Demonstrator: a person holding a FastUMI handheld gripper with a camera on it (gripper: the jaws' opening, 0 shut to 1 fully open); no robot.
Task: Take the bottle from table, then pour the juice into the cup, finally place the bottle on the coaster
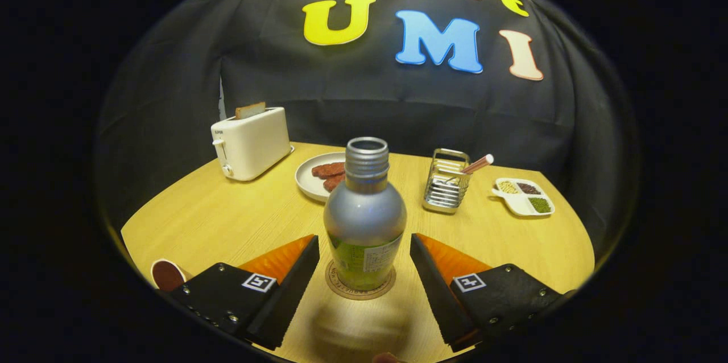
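A pale wooden worktop (227, 221) carries a white toaster (251, 144), a plate (310, 178), a wire rack (446, 188), a divided dish (523, 196), a cup (167, 273) and a round coaster (360, 289).

The tool (364, 252) holds its fingers apart, either side of the coaster.

Hidden and cut-off parts around the grey open-necked metal bottle (365, 212)

The bottle covers most of the round printed coaster (359, 290) beneath it and part of the white plate (310, 178) behind it; left of it, the dark-filled cup (166, 275) is cut off; its label print is too small to tell.
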